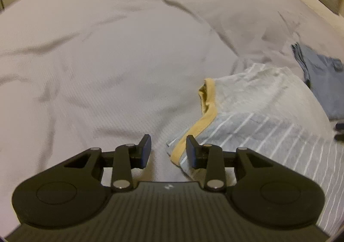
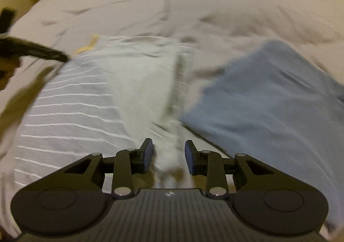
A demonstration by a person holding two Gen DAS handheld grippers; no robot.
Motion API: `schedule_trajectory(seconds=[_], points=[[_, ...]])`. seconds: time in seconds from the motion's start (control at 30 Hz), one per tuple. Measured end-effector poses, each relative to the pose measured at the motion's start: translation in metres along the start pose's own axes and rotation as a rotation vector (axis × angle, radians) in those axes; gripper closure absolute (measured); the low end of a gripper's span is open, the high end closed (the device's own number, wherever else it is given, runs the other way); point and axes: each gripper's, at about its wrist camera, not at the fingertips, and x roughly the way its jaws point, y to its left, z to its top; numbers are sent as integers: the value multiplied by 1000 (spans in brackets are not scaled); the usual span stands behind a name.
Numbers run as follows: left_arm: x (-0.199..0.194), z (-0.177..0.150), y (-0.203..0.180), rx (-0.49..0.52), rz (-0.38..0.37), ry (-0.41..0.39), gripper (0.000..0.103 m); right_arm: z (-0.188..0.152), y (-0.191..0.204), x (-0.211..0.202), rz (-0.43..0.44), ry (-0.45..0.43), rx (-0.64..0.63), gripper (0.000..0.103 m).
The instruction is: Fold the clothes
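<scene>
Striped shirt [image 1: 253,117] w/ yellow collar [image 1: 206,112] lies part-folded on the bedspread [image 1: 107,59], blue garment [image 2: 268,95] just beside it. We've both claws apart, nothing held: left gripper [image 1: 168,150] at collar corner, right gripper [image 2: 169,153] over the shirt's right edge. Mid-fold, we judge; next: re-grip both edges.

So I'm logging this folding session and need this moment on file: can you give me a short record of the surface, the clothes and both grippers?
surface: pale wrinkled bedspread
garment 1: striped grey shirt with a yellow neckband, partly folded
garment 2: blue garment, folded, beside the shirt
left gripper: jaws apart, at the shirt's neckband edge, not clamping
right gripper: jaws apart over the shirt, nothing gripped
image quality: right wrist view blurred
</scene>
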Motion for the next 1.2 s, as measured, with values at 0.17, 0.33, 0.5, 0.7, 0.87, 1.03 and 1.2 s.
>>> schedule_trajectory(seconds=[0.17,0.33,0.5,0.7,0.87,1.03,1.2], points=[[-40,-27,-24,83,-10,-49,74,-27,-7,-35,-115,-25,81,73],[-89,-73,-76,246,-109,-95,68,-49,24,-70,-108,-106,75,73],[-108,-117,-121,381,-232,-51,64,-64,54,-66,-48,-92,74,72],[-107,-137,-128,411,-226,52,64,-76,59,-58,-161,33,90,68],[-118,-118,-102,466,-135,43,49,-79,85,-97,-214,21,60,57],[-110,-97,-74,506,-60,50,43,-72,142,-92,-172,8,-62,54],[-106,-82,-67,579,-55,36,39,-59,180,-79,-106,36,-67,50]])
